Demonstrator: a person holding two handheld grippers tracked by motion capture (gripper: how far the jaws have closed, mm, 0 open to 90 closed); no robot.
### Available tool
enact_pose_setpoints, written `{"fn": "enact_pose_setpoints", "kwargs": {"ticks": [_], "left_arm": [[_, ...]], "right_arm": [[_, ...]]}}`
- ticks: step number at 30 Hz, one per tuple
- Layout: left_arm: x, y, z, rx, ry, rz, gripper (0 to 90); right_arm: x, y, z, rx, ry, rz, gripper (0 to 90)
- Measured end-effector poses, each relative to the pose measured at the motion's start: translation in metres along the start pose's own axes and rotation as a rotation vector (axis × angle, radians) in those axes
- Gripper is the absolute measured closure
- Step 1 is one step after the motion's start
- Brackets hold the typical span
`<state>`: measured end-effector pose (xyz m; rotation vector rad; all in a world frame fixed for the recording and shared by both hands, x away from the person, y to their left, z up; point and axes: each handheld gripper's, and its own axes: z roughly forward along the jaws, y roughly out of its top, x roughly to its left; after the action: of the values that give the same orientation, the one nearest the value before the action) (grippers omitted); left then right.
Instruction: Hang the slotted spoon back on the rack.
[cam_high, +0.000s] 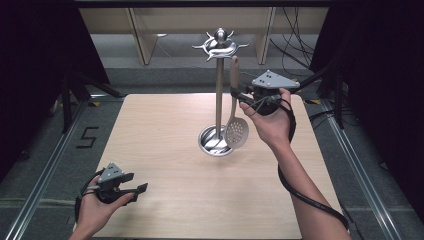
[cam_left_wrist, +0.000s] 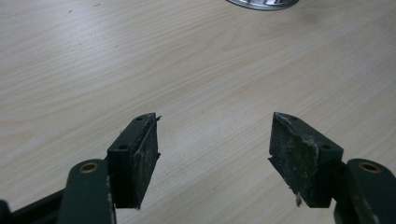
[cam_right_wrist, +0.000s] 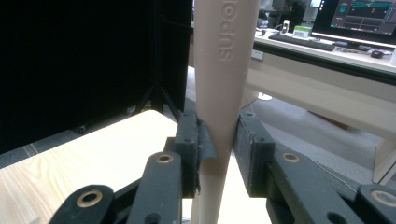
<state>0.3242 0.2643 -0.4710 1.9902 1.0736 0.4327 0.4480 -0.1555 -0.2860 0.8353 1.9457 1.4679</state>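
The right tool (cam_right_wrist: 219, 149) is clamped on the beige handle of the slotted spoon (cam_high: 236, 131), which hangs upright just left of it beside the stand (cam_high: 219, 90), its perforated bowl low over the stand's round base. To seat it well, I'd keep the handle vertical and lift the top end level with a hook before easing sideways. Raised letters on the handle, turned sideways, seem to read "supor". The left tool (cam_left_wrist: 212, 154) rests with jaws apart over bare surface (cam_left_wrist: 140, 56).
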Motion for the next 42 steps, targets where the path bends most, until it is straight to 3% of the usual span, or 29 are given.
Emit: {"fn": "enact_pose_setpoints", "kwargs": {"ticks": [22,27,33,42], "left_arm": [[0.000,0.000,-0.001,0.004,-0.002,-0.006,31.8],[0.000,0.000,-0.001,0.002,-0.004,-0.001,31.8],[0.000,0.000,-0.001,0.002,-0.003,-0.003,31.8],[-0.002,0.000,-0.001,0.003,0.003,-0.006,31.9]], "right_arm": [[0.001,0.001,0.011,0.004,0.000,0.005,71.8],[0.004,-0.002,0.010,0.000,-0.002,-0.017,61.0],[0.005,-0.013,-0.004,0.010,-0.026,-0.034,47.9],[0.003,-0.040,-0.028,0.070,-0.025,-0.045,44.9]]}}
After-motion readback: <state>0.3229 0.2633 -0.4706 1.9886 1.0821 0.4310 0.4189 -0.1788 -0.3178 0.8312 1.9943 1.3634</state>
